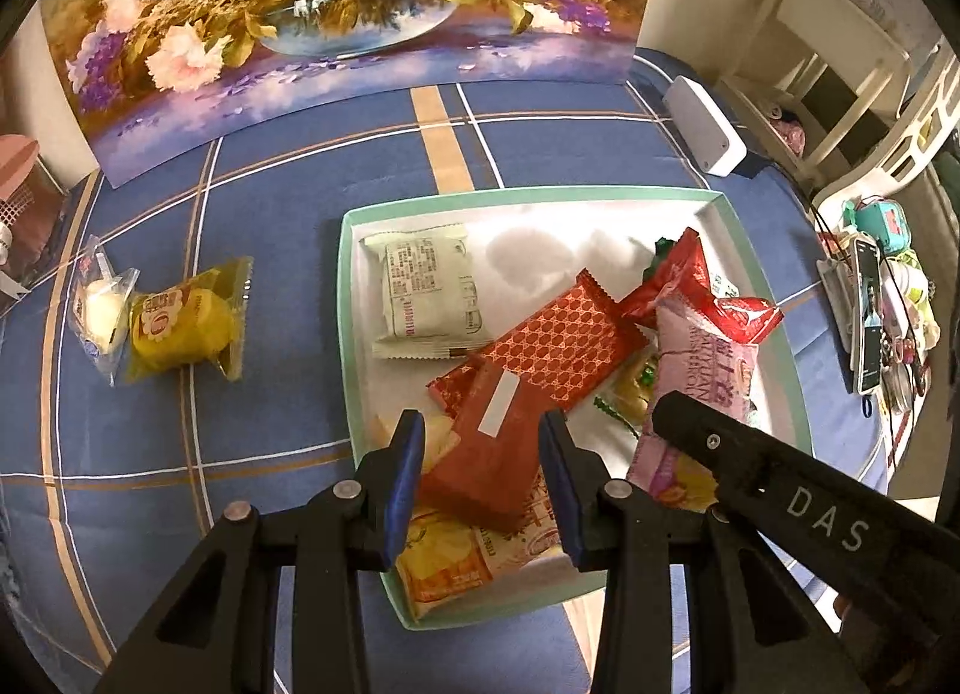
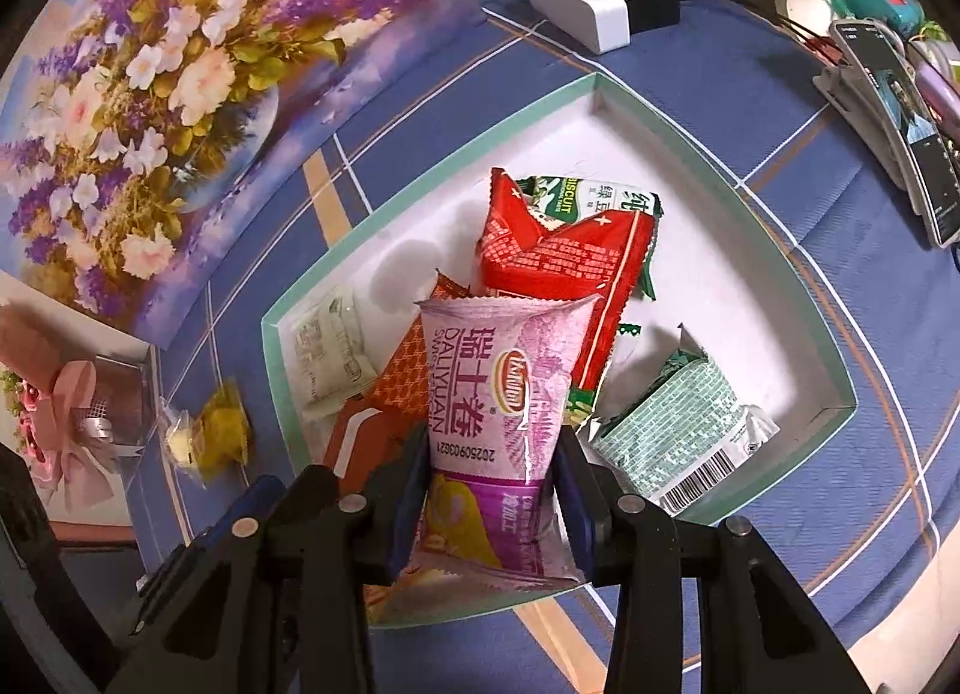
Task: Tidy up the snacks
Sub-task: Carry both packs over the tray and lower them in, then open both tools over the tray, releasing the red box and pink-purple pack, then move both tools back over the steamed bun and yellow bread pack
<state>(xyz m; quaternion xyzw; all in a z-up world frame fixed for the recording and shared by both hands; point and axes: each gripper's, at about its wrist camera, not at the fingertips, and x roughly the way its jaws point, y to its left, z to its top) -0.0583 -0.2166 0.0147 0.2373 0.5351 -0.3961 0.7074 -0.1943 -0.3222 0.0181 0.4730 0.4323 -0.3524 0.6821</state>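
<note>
Over the green-rimmed tray (image 1: 345, 298) on the table, the left gripper (image 1: 483, 478) pinched a dark red packet (image 1: 489, 454) between its jaws, while the right gripper (image 2: 492, 490) pinched a pink snack pack (image 2: 510, 382).

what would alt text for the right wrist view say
The right tool is shut on a pink-purple snack packet over a white tray with a green rim that holds red, orange, white and green packets. Two wrapped snacks lie outside on the blue checked cloth.
</note>
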